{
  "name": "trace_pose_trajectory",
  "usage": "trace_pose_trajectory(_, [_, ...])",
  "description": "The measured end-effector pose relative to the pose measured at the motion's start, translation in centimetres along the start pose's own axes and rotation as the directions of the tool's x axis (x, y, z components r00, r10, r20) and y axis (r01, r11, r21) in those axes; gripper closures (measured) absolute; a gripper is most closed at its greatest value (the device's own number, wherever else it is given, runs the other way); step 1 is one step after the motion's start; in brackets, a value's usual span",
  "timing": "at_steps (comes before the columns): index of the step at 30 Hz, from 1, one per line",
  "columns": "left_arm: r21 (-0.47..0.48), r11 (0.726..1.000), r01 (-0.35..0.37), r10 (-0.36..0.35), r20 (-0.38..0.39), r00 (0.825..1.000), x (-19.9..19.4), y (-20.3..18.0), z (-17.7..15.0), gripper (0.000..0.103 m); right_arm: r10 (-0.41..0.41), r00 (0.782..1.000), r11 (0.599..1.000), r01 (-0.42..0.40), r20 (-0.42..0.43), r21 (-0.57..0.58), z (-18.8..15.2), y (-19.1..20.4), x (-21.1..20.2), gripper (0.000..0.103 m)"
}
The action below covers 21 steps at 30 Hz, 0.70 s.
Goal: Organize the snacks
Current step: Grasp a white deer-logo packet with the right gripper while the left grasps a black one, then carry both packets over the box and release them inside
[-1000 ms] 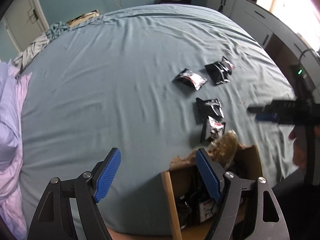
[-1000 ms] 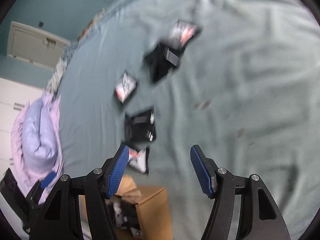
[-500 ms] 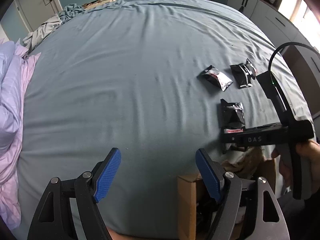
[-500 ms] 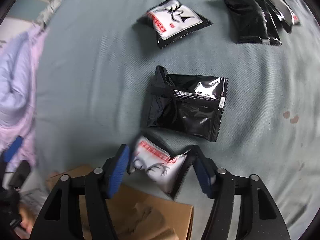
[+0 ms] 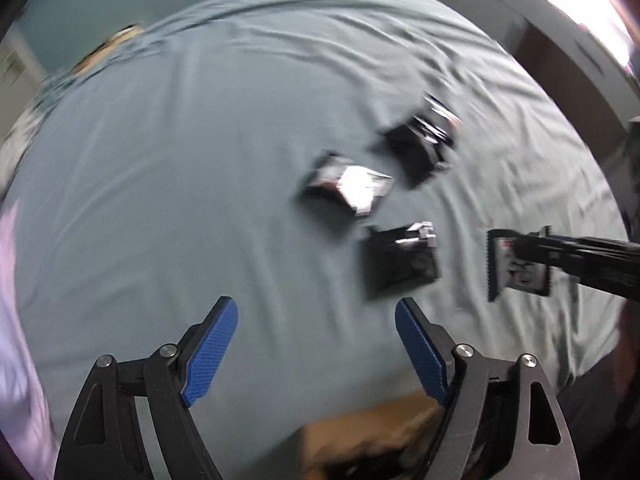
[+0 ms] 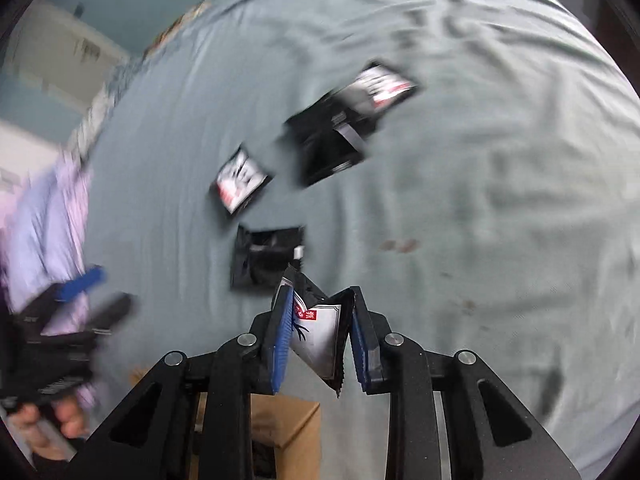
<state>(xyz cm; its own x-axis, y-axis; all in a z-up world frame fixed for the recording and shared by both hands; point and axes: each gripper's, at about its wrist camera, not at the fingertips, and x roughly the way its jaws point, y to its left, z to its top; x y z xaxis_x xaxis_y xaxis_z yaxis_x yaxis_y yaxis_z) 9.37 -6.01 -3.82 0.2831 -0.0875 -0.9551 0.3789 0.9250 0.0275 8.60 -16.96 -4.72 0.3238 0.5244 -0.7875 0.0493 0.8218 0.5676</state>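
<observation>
My right gripper (image 6: 320,300) is shut on a white-faced snack packet (image 6: 318,330) and holds it above the teal bed; it also shows in the left wrist view (image 5: 518,268). Three packets and a small pile lie on the sheet: a black packet (image 5: 400,260), a white-faced packet (image 5: 352,188), and a black pile (image 5: 420,144). The same ones show in the right wrist view: the black packet (image 6: 266,254), the white-faced packet (image 6: 240,180), the pile (image 6: 348,120). My left gripper (image 5: 316,316) is open and empty, above the bed's near part. A cardboard box (image 5: 360,440) sits just below it.
The cardboard box (image 6: 288,428) lies under my right gripper too, with dark packets inside. A lilac duvet (image 6: 44,216) is bunched at the bed's left side. White cabinets (image 5: 540,40) stand beyond the bed's right edge. Both views are motion-blurred.
My right gripper has shut on the white-faced packet that lay by the box and lifted it off the sheet. My left gripper has swung right and forward, still open.
</observation>
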Motion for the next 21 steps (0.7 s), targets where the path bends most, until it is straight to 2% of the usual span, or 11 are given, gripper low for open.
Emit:
trace_pose_trajectory(3, [0.091, 0.996, 0.019, -0.013, -0.062, 0.998, 2.7, -2.9, 1.8, 0.021, 0.004, 0.999, 0.999, -0.006, 0.045, 0.049, -2.2, -2.3, -1.4, 0.078])
trace_pose_trajectory(6, [0.138, 0.989, -0.058, 0.074, -0.111, 0.991, 5.4, -5.1, 3.0, 0.021, -0.019, 0.998, 0.995, 0.012, 0.059, 0.103, -3.1, -4.6, -2.1, 0.078])
trace_pose_trajectory(8, [0.156, 0.983, -0.095, 0.115, -0.127, 0.985, 6.5, -6.1, 3.3, 0.021, -0.015, 0.999, 0.994, 0.01, 0.038, 0.113, -3.2, -4.5, -2.1, 0.078])
trace_pose_trajectory(11, [0.182, 0.981, -0.061, 0.093, -0.178, 0.98, 8.0, -7.5, 3.2, 0.024, -0.036, 0.998, 0.996, 0.032, 0.046, 0.08, -2.5, -3.3, -0.8, 0.078])
trace_pose_trajectory(12, [0.188, 0.981, -0.052, 0.089, -0.196, 0.977, 8.6, -7.8, 3.1, 0.045, -0.046, 0.998, 0.997, 0.043, 0.049, 0.071, -2.4, -3.2, -0.6, 0.078])
trace_pose_trajectory(13, [0.187, 0.981, -0.045, 0.084, -0.211, 0.974, 8.9, -7.8, 2.9, 0.056, -0.06, 0.997, 0.997, 0.057, 0.046, 0.059, -2.3, -3.0, 0.0, 0.078])
trace_pose_trajectory(14, [0.179, 0.983, -0.033, 0.07, -0.204, 0.977, 8.7, -7.7, 2.8, 0.06, -0.065, 0.997, 0.997, 0.063, 0.041, 0.055, -2.5, -2.8, 0.1, 0.078])
trace_pose_trajectory(15, [0.174, 0.984, -0.029, 0.062, -0.191, 0.98, 8.3, -7.6, 2.7, 0.072, -0.064, 0.997, 0.997, 0.062, 0.036, 0.055, -2.8, -3.0, -0.2, 0.078])
trace_pose_trajectory(16, [0.156, 0.988, -0.016, 0.042, -0.168, 0.985, 7.3, -7.1, 2.6, 0.078, -0.057, 0.998, 0.997, 0.055, 0.034, 0.058, -2.8, -3.0, 0.0, 0.078])
trace_pose_trajectory(19, [0.058, 0.997, 0.052, -0.048, -0.071, 0.996, 3.7, -5.3, 2.3, 0.084, -0.053, 0.997, 0.997, 0.05, 0.052, 0.06, -2.9, -3.2, -0.8, 0.078])
trace_pose_trajectory(21, [0.027, 0.998, 0.05, -0.05, 0.001, 0.999, 0.4, -4.1, 1.6, 0.086, -0.059, 0.996, 0.996, 0.055, 0.061, 0.065, -3.1, -3.2, -1.2, 0.078])
